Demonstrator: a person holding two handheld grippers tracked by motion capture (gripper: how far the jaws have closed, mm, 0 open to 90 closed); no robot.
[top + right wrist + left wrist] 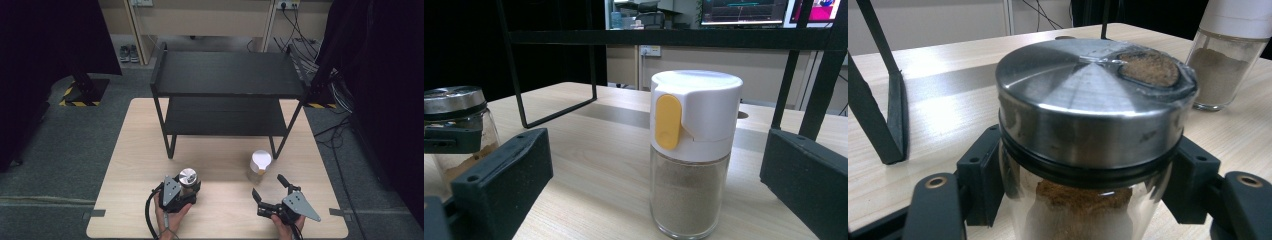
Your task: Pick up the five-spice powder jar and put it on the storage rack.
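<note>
Left gripper (186, 189) clamped on steel-lidded glass jar (188, 180), pads pressing both sides of the glass just under the lid; seen close in the left gripper view, jar (1093, 130) upright between the black jaws, brown powder inside, a patch of powder in the lid's opening. Jar standing on table (135, 150), at about 7 o'clock of the tabletop, near the front edge. Right gripper (270, 187) wide open, holding nothing, jaws apart and pointing toward 11 o'clock at white-capped shaker (260, 167). Shaker just beyond the jaw tips, not touched; in the right gripper view standing upright between the spread jaws, white cap with yellow tab (668, 121), pale grey-brown powder in clear glass. Shaker at about 5 o'clock of the tabletop, well apart from the jar, close to the front right leg of black two-tier shelf rack (230, 75). Rack at 12 o'clock, both shelves bare. Hands at bottom edge, cable trailing from left gripper.
</note>
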